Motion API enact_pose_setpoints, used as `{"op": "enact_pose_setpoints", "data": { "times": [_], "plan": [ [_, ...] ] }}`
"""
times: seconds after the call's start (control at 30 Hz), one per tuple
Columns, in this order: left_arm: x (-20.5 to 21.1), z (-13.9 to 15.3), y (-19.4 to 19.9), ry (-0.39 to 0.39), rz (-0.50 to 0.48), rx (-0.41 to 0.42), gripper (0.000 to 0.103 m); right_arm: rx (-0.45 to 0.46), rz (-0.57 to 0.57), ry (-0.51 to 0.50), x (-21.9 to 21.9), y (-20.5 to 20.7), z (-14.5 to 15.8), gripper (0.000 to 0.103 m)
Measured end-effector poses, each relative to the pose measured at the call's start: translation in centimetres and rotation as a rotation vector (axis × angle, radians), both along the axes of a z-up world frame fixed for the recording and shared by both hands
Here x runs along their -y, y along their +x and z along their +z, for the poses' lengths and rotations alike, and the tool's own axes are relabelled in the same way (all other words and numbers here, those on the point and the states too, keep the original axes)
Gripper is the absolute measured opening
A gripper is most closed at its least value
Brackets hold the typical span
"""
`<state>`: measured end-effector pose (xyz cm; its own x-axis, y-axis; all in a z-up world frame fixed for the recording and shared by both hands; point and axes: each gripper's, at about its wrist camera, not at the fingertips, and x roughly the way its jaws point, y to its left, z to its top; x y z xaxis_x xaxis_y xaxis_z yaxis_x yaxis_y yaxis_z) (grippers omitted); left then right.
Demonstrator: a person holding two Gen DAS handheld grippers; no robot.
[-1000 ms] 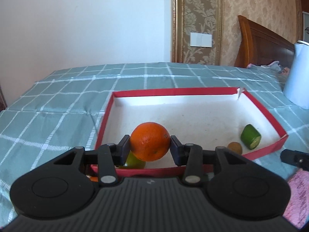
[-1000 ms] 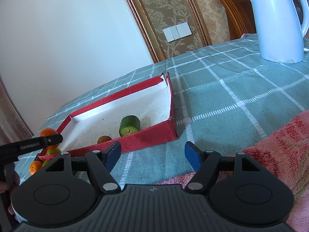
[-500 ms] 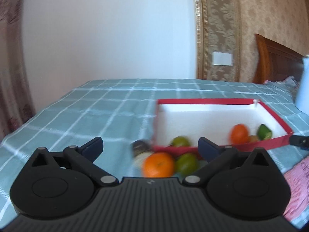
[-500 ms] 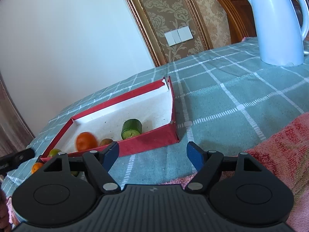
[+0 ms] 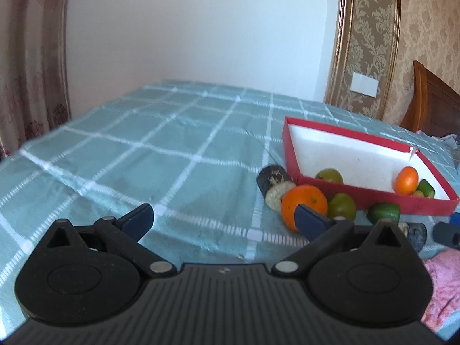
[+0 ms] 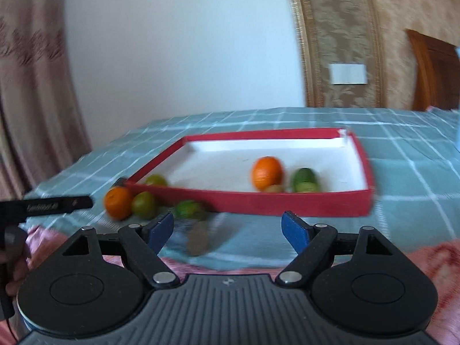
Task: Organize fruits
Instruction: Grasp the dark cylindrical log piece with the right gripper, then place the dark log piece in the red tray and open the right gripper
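Reaching for the next fruit, the left gripper [image 5: 222, 218] is hanging wide and empty beside the orange [image 5: 304, 207] lying outside the red tray [image 5: 373, 198], while the right gripper [image 6: 228, 228] is opening with nothing inside, so going slowly is probably helping.

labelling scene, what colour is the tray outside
Red outside, white inside; the tray shows sharpest in the left wrist view.

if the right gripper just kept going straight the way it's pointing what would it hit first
Probably the dark blurred piece lying on the cloth between the right gripper's opening, empty jaws, just left of centre. Past it stands the red box's near wall. Motion blur makes depth uncertain.
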<state>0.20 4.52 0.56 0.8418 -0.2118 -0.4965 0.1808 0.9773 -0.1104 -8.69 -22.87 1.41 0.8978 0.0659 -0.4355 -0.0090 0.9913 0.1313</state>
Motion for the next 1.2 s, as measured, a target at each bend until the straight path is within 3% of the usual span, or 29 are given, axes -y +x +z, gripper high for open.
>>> {"op": "enact_pose_setpoints", "data": {
  "times": [0.23,0.5,0.67,0.8,0.87,1.2],
  "plan": [
    [-1.6,-0.5,0.5,-0.097,-0.001,-0.055,0.103,-0.048,0.054,-0.049,-2.3,1.5,-0.8,0.082],
    [-1.4,-0.4,0.3,-0.096,-0.009,-0.056,0.103,-0.065,0.084,-0.085,-3.4,2.1,-1.1,0.082],
    [-1.5,-0.5,0.2,-0.103,-0.004,-0.059,0.103,-0.111,0.103,-0.108,-3.9,3.0,-1.5,0.058],
    [-1.5,-0.5,0.2,-0.1,-0.004,-0.057,0.103,-0.124,0.093,-0.094,-3.7,3.2,-1.7,0.052],
    [-1.4,-0.5,0.2,-0.1,-0.003,-0.058,0.103,-0.133,0.088,-0.087,-3.5,3.3,-1.8,0.043],
    [-1.4,-0.5,0.1,-0.103,-0.001,-0.065,0.103,-0.104,0.077,-0.081,-3.3,2.4,-1.4,0.042]
  ]
}}
